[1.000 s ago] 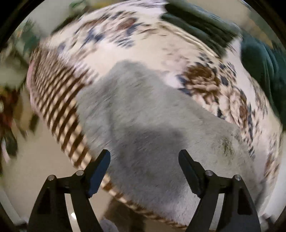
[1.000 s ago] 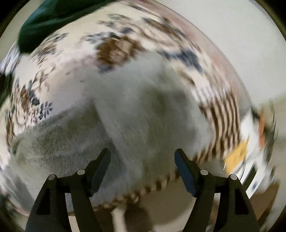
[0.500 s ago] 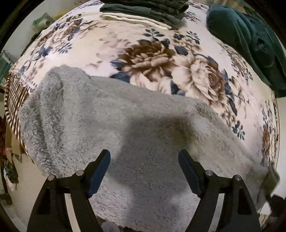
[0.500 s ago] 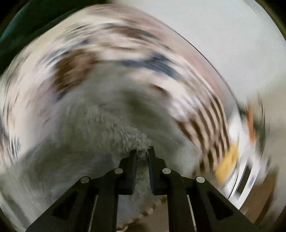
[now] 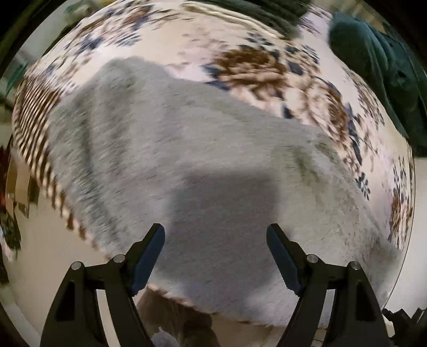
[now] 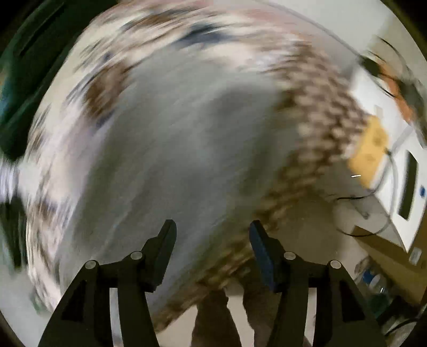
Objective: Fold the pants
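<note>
Fuzzy grey pants (image 5: 202, 160) lie folded flat on a floral blanket (image 5: 267, 66) that covers a table. They also show, blurred, in the right wrist view (image 6: 186, 138). My left gripper (image 5: 215, 256) is open and empty, hovering above the near part of the pants. My right gripper (image 6: 212, 253) is open and empty, above the pants near the blanket's striped border (image 6: 315, 128).
A dark green garment (image 5: 379, 74) lies at the far right of the blanket. Folded dark clothes (image 5: 267, 10) sit at the back. White boxes and a cardboard box (image 6: 395, 170) stand on the floor to the right. A person's legs (image 6: 240, 320) are at the table's edge.
My right gripper was shut on the grey pants half a second ago; it has let go and opened. Both views are swinging. The left gripper stayed open.
</note>
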A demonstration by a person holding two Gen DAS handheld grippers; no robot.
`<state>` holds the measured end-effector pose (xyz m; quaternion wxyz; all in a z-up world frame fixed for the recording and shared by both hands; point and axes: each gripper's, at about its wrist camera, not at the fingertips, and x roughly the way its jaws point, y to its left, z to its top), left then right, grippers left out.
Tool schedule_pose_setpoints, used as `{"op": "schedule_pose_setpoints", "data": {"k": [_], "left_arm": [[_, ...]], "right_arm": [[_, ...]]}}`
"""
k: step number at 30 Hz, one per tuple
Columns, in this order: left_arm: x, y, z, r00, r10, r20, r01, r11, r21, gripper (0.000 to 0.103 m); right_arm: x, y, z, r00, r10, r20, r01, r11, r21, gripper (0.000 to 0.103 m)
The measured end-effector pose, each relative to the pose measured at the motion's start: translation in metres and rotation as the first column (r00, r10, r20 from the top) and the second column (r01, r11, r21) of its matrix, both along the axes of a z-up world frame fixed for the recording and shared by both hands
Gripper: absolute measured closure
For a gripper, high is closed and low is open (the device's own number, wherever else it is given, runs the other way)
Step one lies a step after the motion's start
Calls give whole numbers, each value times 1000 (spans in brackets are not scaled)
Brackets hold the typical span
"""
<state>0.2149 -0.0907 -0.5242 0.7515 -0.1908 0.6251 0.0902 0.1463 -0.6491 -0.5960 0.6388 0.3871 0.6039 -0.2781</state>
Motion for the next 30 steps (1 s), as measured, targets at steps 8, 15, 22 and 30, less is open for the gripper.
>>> {"op": "schedule_pose_setpoints", "data": {"k": [8,15,22,30], "left_arm": [[-32,111,9,975,220,23,-220,975,20,26],[-18,212,-17,923,385,22,-382,921,-73,26],[3,262,-46,910,403,102,-360,886,-291,91],[-25,287,-66,885,455,97,-407,858,-314,92]], "right_arm": [[146,255,0,849,507,149,-529,815,238,44],[233,461,-6,631,755,178,-772,586,246,44],[279,577,-26,540,823,175,-830,486,273,44],[299,653,-60,458,879,135,-869,412,274,44]]}}
